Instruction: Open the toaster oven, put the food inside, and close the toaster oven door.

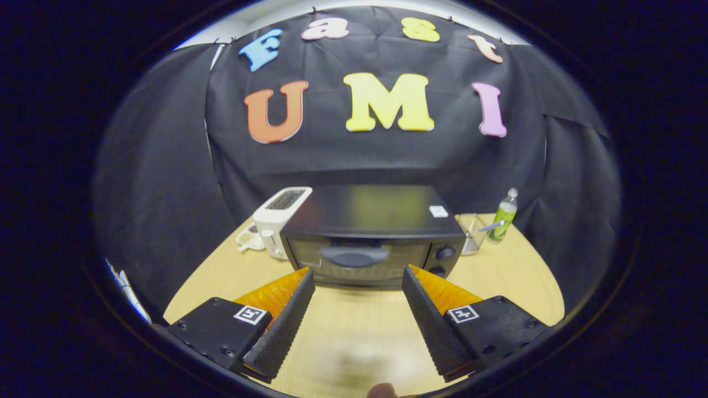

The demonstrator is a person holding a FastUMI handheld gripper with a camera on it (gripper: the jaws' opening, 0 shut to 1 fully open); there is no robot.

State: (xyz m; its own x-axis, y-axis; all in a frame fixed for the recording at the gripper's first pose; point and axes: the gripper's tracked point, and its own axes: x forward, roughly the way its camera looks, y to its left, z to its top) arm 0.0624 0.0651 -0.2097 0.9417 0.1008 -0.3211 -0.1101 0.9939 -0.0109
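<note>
A black toaster oven (371,235) stands on the wooden table (514,276) just beyond my fingertips. Its glass door is closed, with a dark curved handle (354,256) across the top of the door and two knobs (444,254) to the right of it. My gripper (358,276) is open, its two fingers spread wide apart with nothing between them, tips close to the bottom edge of the door. A blurred pale patch (345,362) lies on the table below the fingers; I cannot tell what it is.
A white slot toaster (278,218) stands against the oven's left side, with a small white object (247,239) beside it. To the oven's right are a clear glass (471,235) and a green bottle (503,216). Black cloth walls close off the back.
</note>
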